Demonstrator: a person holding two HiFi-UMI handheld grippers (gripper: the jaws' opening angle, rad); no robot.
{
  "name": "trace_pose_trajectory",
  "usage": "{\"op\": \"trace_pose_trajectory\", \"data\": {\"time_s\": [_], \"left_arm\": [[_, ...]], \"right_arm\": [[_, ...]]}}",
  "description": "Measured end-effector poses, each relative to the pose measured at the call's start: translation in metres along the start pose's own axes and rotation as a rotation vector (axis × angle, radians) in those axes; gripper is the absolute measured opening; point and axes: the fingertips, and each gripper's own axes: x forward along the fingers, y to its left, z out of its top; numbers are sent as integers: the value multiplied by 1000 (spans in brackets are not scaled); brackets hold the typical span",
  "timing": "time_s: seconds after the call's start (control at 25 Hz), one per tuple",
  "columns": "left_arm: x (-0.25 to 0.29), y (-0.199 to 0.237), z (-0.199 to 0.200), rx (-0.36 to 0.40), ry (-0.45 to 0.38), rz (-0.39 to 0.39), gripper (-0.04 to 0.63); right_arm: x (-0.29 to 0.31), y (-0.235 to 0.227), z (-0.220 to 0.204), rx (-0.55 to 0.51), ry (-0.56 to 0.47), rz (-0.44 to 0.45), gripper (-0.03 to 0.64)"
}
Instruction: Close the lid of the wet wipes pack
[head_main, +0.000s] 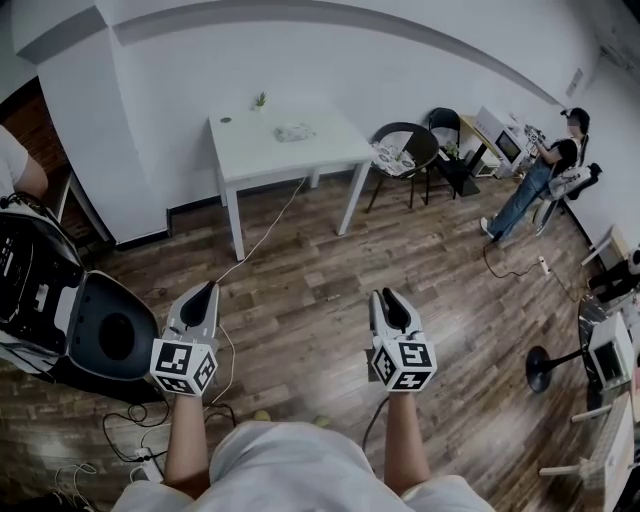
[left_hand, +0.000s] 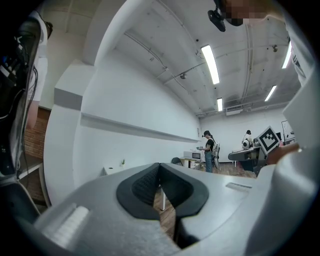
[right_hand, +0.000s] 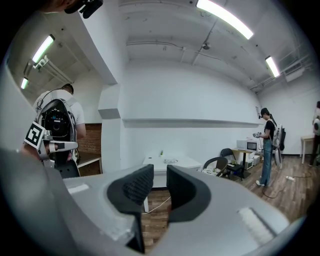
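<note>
So the wet wipes pack (head_main: 295, 131) sits on the white table (head_main: 250, 150) in the upper middle of the head view, well apart from both grippers, which hang down in the lower half of the frame over the wood floor (head_main: 300, 300). Across the frame it lands roughly between the two of them, a bit nearer the left one's side. In the right gripper view it shows up as a small pale lump on the tabletop, just above the gap between the jaws but far behind them. It's way too small to tell whether the lid is up or down.

The left gripper (head_main: 207, 287) has its jaws pressed together at the tips, nothing in them. The right gripper (head_main: 385, 295) has its jaws spread with a clear gap, and there's only floor and table showing through it.

Counting stuff:
- two grippers, one per hand
- one pack
- one table
- one little plant (head_main: 260, 100) near the table's back edge, left of the pack
- two dark chairs (head_main: 405, 150) to the right of the table
- one white cable (head_main: 265, 235) trailing from the table down across the floor
- one person (head_main: 545, 170) at the upper right, plus someone's arm (head_main: 15, 165) at the left edge
</note>
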Motion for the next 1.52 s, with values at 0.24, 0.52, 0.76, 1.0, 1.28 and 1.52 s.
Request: {"op": "trace_pose_trajectory", "data": {"time_s": [0.24, 0.52, 0.76, 1.0, 1.28, 1.52], "left_arm": [[-7, 21, -3, -3, -5, -36, -2], [-3, 36, -14, -12, 20, -78, -2], [27, 47, -26, -21, 35, -78, -2], [83, 59, -36, -28, 55, -58, -2], [173, 76, -50, -19, 86, -22, -2], [256, 79, -40, 11, 96, 22, -2]], "right_arm": [[1, 27, -2, -8, -12, -27, 87], [3, 40, -6, 2, -11, -61, 87], [35, 29, -10, -5, -1, -60, 87], [93, -1, -10, 1, 14, -43, 87], [183, -46, -11, 11, 31, 3, 87], [257, -102, 2, 16, 30, 58, 87]]}}
